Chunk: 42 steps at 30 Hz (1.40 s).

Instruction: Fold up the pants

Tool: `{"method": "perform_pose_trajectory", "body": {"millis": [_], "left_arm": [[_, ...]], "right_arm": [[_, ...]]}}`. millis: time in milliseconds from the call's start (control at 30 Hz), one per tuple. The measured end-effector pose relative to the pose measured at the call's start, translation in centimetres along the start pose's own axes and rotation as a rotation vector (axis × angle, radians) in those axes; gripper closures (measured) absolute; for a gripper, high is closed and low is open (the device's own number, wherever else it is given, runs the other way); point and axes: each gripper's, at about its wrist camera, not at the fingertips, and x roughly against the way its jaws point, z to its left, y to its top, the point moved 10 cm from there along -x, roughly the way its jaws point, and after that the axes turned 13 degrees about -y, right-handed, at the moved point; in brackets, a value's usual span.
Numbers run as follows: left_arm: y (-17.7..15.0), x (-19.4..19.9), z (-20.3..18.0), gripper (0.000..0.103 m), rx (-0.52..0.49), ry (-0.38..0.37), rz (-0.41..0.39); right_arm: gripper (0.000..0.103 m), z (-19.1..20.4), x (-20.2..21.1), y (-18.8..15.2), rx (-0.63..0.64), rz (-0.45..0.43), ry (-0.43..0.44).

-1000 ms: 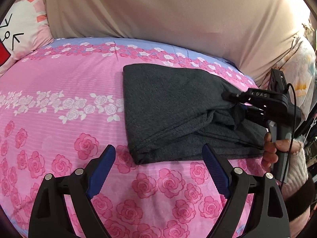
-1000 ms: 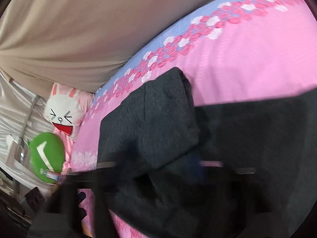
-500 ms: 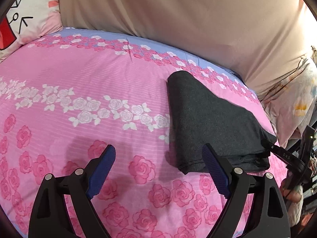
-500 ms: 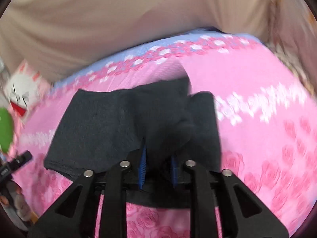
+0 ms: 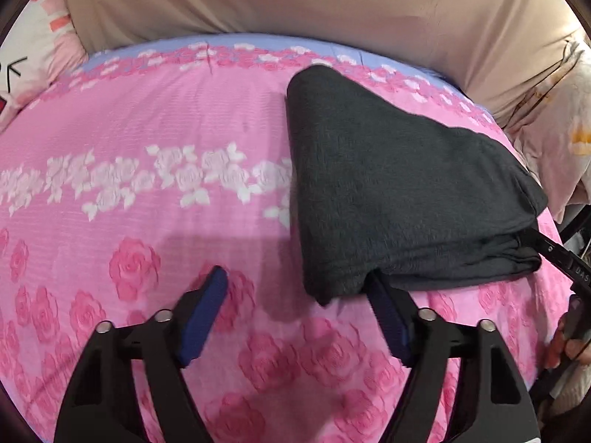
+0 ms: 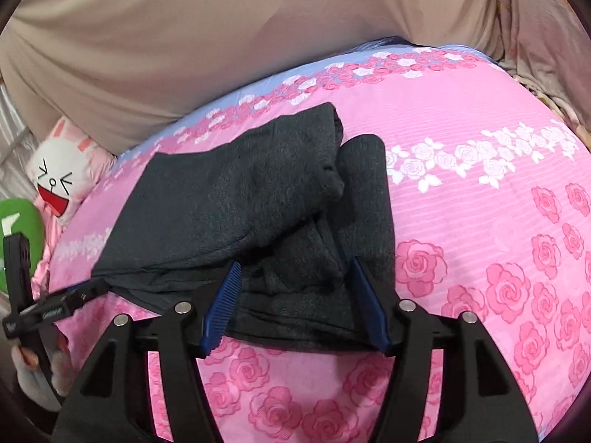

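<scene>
The dark grey pants [image 5: 388, 192] lie folded in a thick bundle on the pink rose bedsheet [image 5: 147, 147]. My left gripper [image 5: 295, 288] is open, its right finger touching the bundle's near corner. In the right wrist view the pants [image 6: 240, 199] show stacked layers with a loose flap on top. My right gripper [image 6: 293, 280] is open, its fingers astride the near edge of the cloth, with a fold between them. The right gripper's tip [image 5: 554, 254] shows at the bundle's right end, and the left gripper [image 6: 55, 306] at its left end.
A beige cushion or headboard [image 5: 332, 7] runs along the far side of the bed. A white rabbit plush [image 6: 55, 181] and a green plush [image 6: 18, 221] lie at the bed's left. A pale patterned quilt [image 5: 561, 110] lies at the right edge.
My right gripper was shut on a fold of the pants and has opened, letting it go. The left gripper has moved in close to the bundle's near corner.
</scene>
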Motion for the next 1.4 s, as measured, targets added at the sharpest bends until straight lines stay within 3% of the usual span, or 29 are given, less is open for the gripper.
{"method": "perform_pose_trajectory", "body": {"millis": [33, 67, 100, 200, 267, 300, 333, 400, 467, 500, 533, 567, 600, 633, 700, 767, 833, 867, 900, 933, 967, 1000, 1067, 1133, 1200, 1333, 1367, 1400], "left_arm": [[0.3, -0.2, -0.3, 0.058, 0.001, -0.041, 0.005], [0.6, -0.2, -0.5, 0.078, 0.023, -0.091, 0.01], [0.9, -0.1, -0.7, 0.083, 0.048, -0.129, 0.01], [1.9, 1.1, 0.4, 0.083, 0.067, -0.089, -0.034], [1.4, 1.2, 1.0, 0.075, 0.07, -0.084, -0.017], [0.9, 0.8, 1.5, 0.063, 0.071, -0.075, 0.003], [0.4, 0.5, 1.7, 0.062, 0.059, -0.07, 0.01], [0.3, 1.0, 1.4, 0.056, 0.017, -0.048, 0.004], [0.5, 2.7, 1.1, 0.052, 0.008, -0.053, -0.023], [0.9, 3.8, 1.0, 0.045, 0.016, -0.073, -0.051], [1.9, 5.4, 0.6, 0.039, 0.027, -0.113, -0.1], [2.7, 6.5, 0.4, 0.021, 0.036, -0.133, -0.132], [4.0, 7.3, 0.3, 0.012, 0.048, -0.141, -0.165], [5.7, 8.0, 0.3, 0.012, 0.061, -0.14, -0.201], [8.6, 7.3, 0.5, 0.012, 0.077, -0.126, -0.2], [10.7, 4.3, 0.7, 0.012, 0.116, -0.139, -0.13], [11.7, -0.7, 1.2, 0.012, 0.187, -0.194, 0.014], [12.0, -2.7, 1.3, 0.015, 0.206, -0.231, 0.059], [12.2, -4.4, 1.7, 0.034, 0.232, -0.239, 0.098], [12.5, -6.3, 1.9, 0.053, 0.236, -0.231, 0.136], [12.6, -7.1, 1.7, 0.084, 0.223, -0.236, 0.153], [13.2, -7.6, 1.6, 0.086, 0.213, -0.238, 0.159], [14.3, -7.9, 1.4, 0.086, 0.183, -0.224, 0.141], [14.9, -8.9, 2.1, 0.083, 0.165, -0.183, 0.14], [15.2, -9.0, 2.6, 0.076, 0.174, -0.215, 0.12], [14.0, -4.8, 3.6, 0.063, 0.192, -0.235, 0.069], [13.3, -3.4, 3.3, 0.048, 0.175, -0.245, 0.057], [12.7, -2.6, 3.1, 0.026, 0.17, -0.25, 0.049]], "right_arm": [[0.07, 0.3, -0.1, 0.3, 0.009, 0.0, 0.002], [0.092, 0.6, 0.2, 0.6, 0.018, 0.003, -0.002], [0.092, 1.0, 0.9, 1.1, 0.011, -0.012, 0.019], [0.092, 1.9, 4.8, 2.4, -0.009, -0.076, 0.082], [0.092, 1.1, 4.4, 1.3, -0.016, -0.047, 0.064], [0.089, 0.3, 2.7, -0.2, -0.003, 0.005, 0.022], [0.087, -0.7, 1.1, -1.4, 0.004, 0.051, -0.032], [0.083, -1.4, 1.3, -1.9, -0.075, 0.036, 0.032], [0.078, -2.1, 2.6, -1.4, -0.107, 0.029, 0.026], [0.058, -2.3, 3.4, -0.8, -0.11, 0.007, 0.021], [0.045, -2.1, 3.9, -0.2, -0.108, -0.007, 0.036], [0.029, -1.9, 4.4, 0.4, -0.108, -0.023, 0.06], [0.029, -1.5, 4.9, 1.2, -0.112, -0.04, 0.092], [0.029, -1.2, 5.0, 1.8, -0.113, -0.044, 0.11], [0.029, -0.6, 4.3, 3.0, -0.105, -0.051, 0.13], [0.029, 0.0, 2.6, 3.4, -0.093, -0.026, 0.127], [0.029, 0.4, -0.1, 2.8, -0.086, 0.028, 0.116], [0.038, 0.6, -1.3, 2.6, -0.082, 0.046, 0.107], [0.058, 0.7, -1.9, 2.5, -0.078, 0.055, 0.091], [0.067, 0.9, -2.3, 2.3, -0.064, 0.059, 0.071], [0.074, 1.3, -1.6, 2.6, -0.059, 0.038, 0.083], [0.085, 1.7, -0.3, 3.1, -0.066, 0.01, 0.118], [0.086, 2.1, 2.0, 3.8, -0.069, -0.05, 0.147], [0.086, 1.4, 2.0, 3.8, -0.046, -0.065, 0.091], [0.079, -0.4, -1.3, 2.3, -0.036, 0.022, -0.01], [0.063, -1.2, -0.2, 1.7, -0.112, 0.016, 0.05], [0.05, -1.2, 0.1, 1.7, -0.114, 0.014, 0.055], [0.04, -1.1, 0.1, 1.3, -0.112, 0.027, 0.07]]}}
